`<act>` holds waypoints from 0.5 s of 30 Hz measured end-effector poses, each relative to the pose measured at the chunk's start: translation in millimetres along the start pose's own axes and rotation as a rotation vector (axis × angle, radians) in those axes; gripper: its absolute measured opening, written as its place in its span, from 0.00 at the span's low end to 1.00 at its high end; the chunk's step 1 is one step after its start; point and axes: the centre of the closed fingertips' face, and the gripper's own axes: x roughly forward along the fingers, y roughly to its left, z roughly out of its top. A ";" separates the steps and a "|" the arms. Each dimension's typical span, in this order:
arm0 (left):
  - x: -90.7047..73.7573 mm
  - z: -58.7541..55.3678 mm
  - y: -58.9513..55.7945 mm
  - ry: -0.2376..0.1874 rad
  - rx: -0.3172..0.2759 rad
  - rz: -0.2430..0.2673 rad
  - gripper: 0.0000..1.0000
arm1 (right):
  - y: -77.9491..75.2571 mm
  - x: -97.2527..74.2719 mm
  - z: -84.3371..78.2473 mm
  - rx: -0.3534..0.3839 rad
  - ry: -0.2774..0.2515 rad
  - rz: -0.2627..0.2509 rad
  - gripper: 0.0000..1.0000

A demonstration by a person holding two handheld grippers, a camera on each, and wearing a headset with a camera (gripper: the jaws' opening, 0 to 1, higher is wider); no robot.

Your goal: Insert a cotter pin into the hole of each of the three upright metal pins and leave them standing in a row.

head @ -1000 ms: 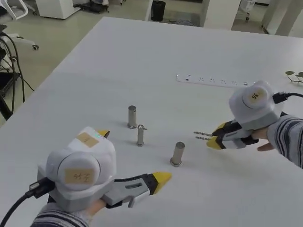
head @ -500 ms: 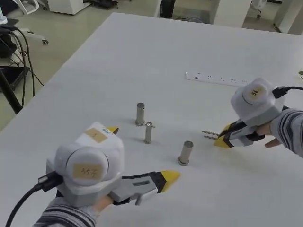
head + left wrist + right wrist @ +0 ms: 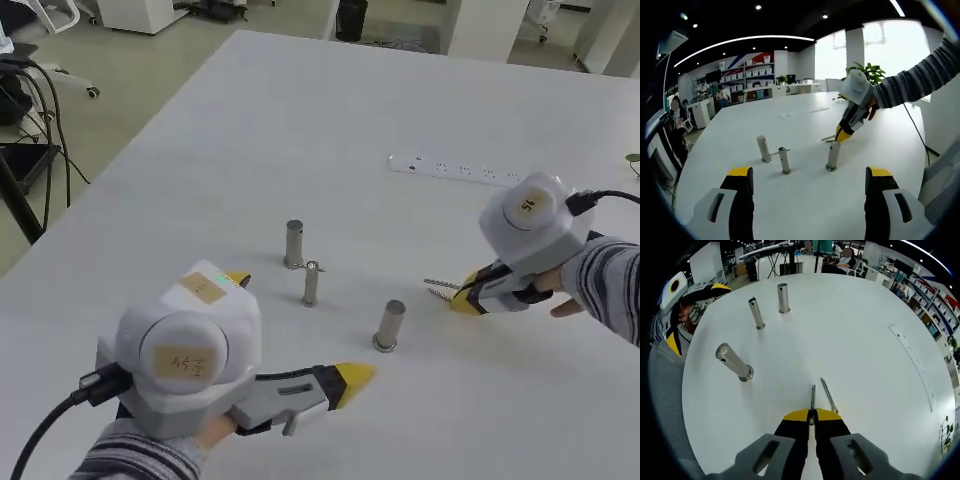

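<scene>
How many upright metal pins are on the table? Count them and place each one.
3, in a diagonal row: the far pin, the middle pin beside it, and the near pin, closest to the right tongs holding a cotter pin. None appears hidden.

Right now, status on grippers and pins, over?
Left gripper open, hovering by the pins. Right gripper shut on a cotter pin, short of the nearest metal pin. Middle pin already has one; far pin bare. Nothing in the way.
</scene>
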 end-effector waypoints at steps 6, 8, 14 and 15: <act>-0.4 0.0 0.7 -0.007 -0.006 0.003 0.87 | 0.4 -3.1 0.0 0.012 -0.054 -0.026 0.00; -0.1 -0.8 -1.2 -0.005 -0.008 -0.003 0.85 | 0.2 -6.4 1.1 0.016 -0.074 -0.039 0.00; 1.9 -4.2 -13.0 0.010 0.014 -0.034 0.82 | 5.2 -22.2 5.5 0.002 -0.127 -0.068 0.00; 2.0 -4.3 -14.6 0.013 0.018 -0.038 0.82 | 6.7 -24.9 6.7 -0.007 -0.137 -0.072 0.00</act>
